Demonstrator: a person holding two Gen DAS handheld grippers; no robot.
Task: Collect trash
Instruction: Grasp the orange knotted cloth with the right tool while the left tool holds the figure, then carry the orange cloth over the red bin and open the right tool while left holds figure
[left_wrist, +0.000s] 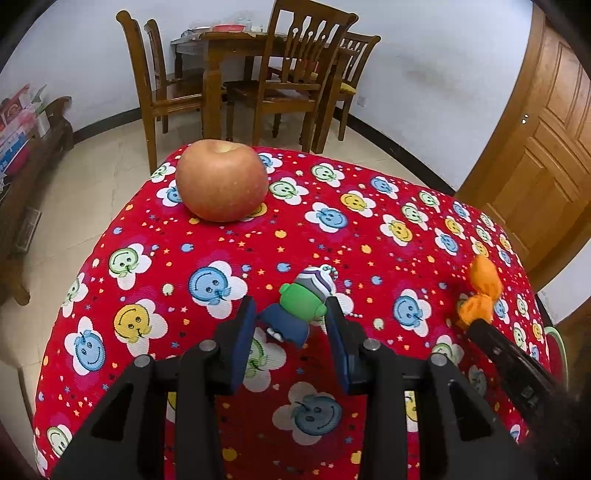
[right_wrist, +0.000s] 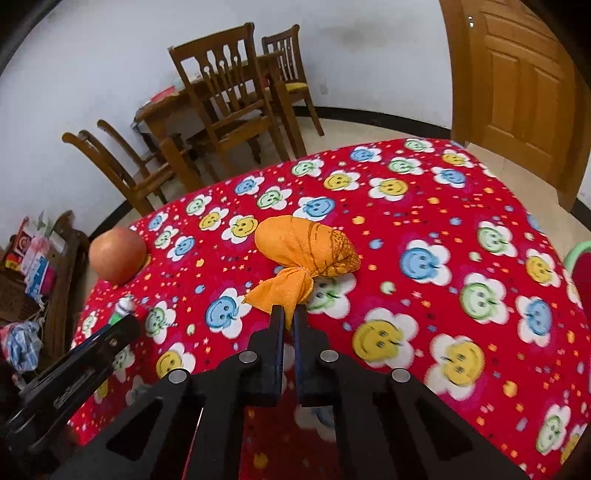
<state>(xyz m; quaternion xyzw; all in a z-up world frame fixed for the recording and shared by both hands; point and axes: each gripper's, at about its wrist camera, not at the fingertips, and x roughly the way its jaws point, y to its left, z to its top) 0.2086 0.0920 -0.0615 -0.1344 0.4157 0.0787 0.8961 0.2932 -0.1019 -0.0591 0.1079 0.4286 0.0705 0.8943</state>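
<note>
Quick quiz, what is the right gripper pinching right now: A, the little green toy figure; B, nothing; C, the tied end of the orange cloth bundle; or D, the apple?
C: in the right wrist view the right gripper has its fingers closed on the knotted tail of the orange cloth bundle, far from the apple.

On the red smiley-flower tablecloth (left_wrist: 369, 258), the round apple (left_wrist: 221, 181) lies far left, small green-headed toy figure (left_wrist: 301, 306) nearer (centre), knotted orange cloth bundle (right_wrist: 306, 251) right.

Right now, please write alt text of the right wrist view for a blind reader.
The right gripper pinches the tail of an orange wrapper on a red smiley tablecloth. An apple sits far left, wooden chairs behind.
</note>
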